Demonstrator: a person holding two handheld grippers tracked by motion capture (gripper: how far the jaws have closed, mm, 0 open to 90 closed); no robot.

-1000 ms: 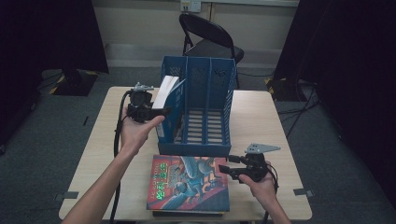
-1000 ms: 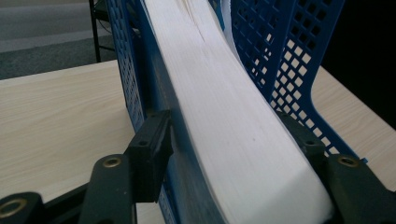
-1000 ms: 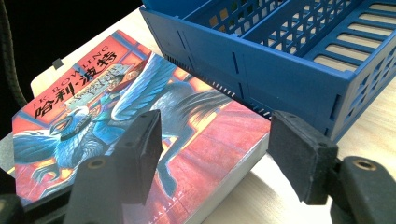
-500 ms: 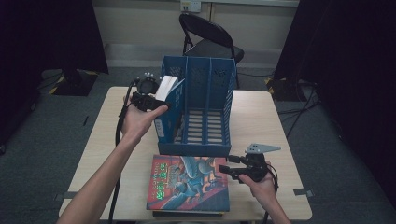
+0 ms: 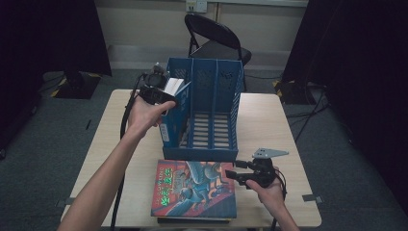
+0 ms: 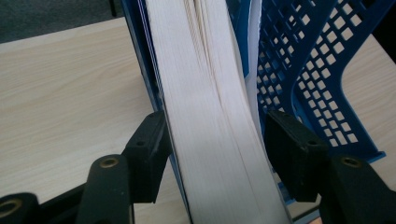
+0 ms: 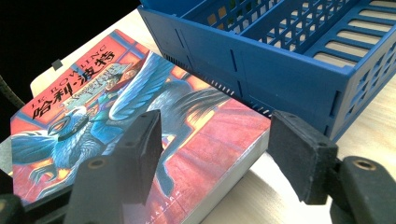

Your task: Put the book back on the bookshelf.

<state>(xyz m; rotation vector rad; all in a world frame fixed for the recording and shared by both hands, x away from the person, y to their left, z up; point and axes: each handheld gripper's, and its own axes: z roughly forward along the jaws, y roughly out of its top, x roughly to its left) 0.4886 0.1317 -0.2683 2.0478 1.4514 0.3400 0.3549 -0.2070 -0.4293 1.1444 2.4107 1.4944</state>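
Dark curtains flank the room; a black folding chair (image 5: 216,41) stands behind the pale wood bench (image 5: 279,125) on grey carpet.

High view: a blue file rack (image 5: 211,115) with three slots sits mid-bench. The left claw (image 5: 161,95) holds a white-paged book (image 5: 174,86) at the rack's leftmost slot, long axis tilted, page edges up and toward the person, lower end down in the slot. Compared with a second ago, the left hand is higher and farther up the bench, and the book stands steeper against the rack. The right claw (image 5: 231,174) hovers at the right edge of a red-and-blue illustrated book (image 5: 192,188) lying flat at the near edge, unchanged.

Left gripper view: the page block (image 6: 210,130) runs up between the jaws, which have just been widening; the left pad touches its cover, the right pad stands just off the pages. Grip looks loosened.

Right gripper view: jaws part-open, straddling the flat book's corner (image 7: 201,154), pads not pressing. The rack's front wall (image 7: 280,65) lies just beyond.
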